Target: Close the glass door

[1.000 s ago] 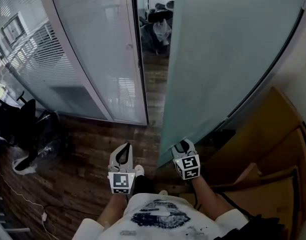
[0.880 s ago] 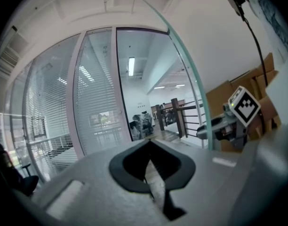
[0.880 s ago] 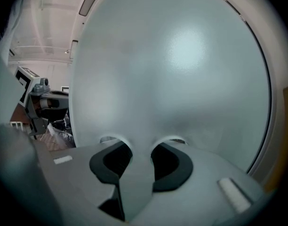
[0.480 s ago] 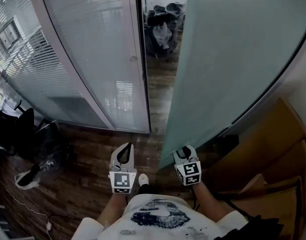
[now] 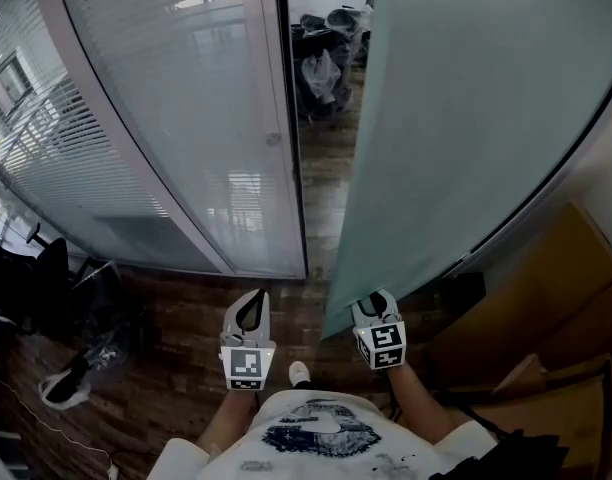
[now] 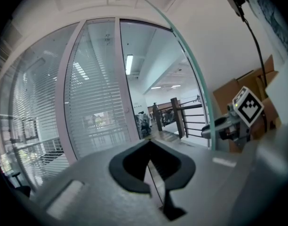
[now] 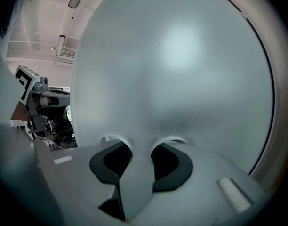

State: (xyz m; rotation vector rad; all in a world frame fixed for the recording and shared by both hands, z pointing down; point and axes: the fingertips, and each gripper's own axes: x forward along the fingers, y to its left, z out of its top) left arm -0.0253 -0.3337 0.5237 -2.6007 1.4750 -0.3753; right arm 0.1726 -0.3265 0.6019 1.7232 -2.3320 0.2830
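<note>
The frosted glass door [image 5: 466, 118] stands ajar on the right, its free edge running down to a corner by my right hand. My right gripper [image 5: 374, 306] is shut on that edge near the bottom; in the right gripper view the pane [image 7: 172, 69] passes between the jaws of the right gripper [image 7: 137, 145] and fills the picture. My left gripper [image 5: 248, 308] is held beside it, to the left of the door, shut and empty, the tips of the left gripper [image 6: 150, 145] meeting. It points at the open gap between the door and the fixed glass wall [image 5: 186, 118].
The fixed wall has blinds behind the glass and a pale frame post [image 5: 286, 168]. Dark bags [image 5: 321, 58] lie on the floor beyond the opening. Cardboard boxes [image 5: 546, 338] stand at the right, a black chair [image 5: 46, 268] at the left. The floor is dark wood.
Both grippers have travelled level along with the door's edge, the right one keeping its hold. The foot of the fixed glass wall has come nearer to me.
</note>
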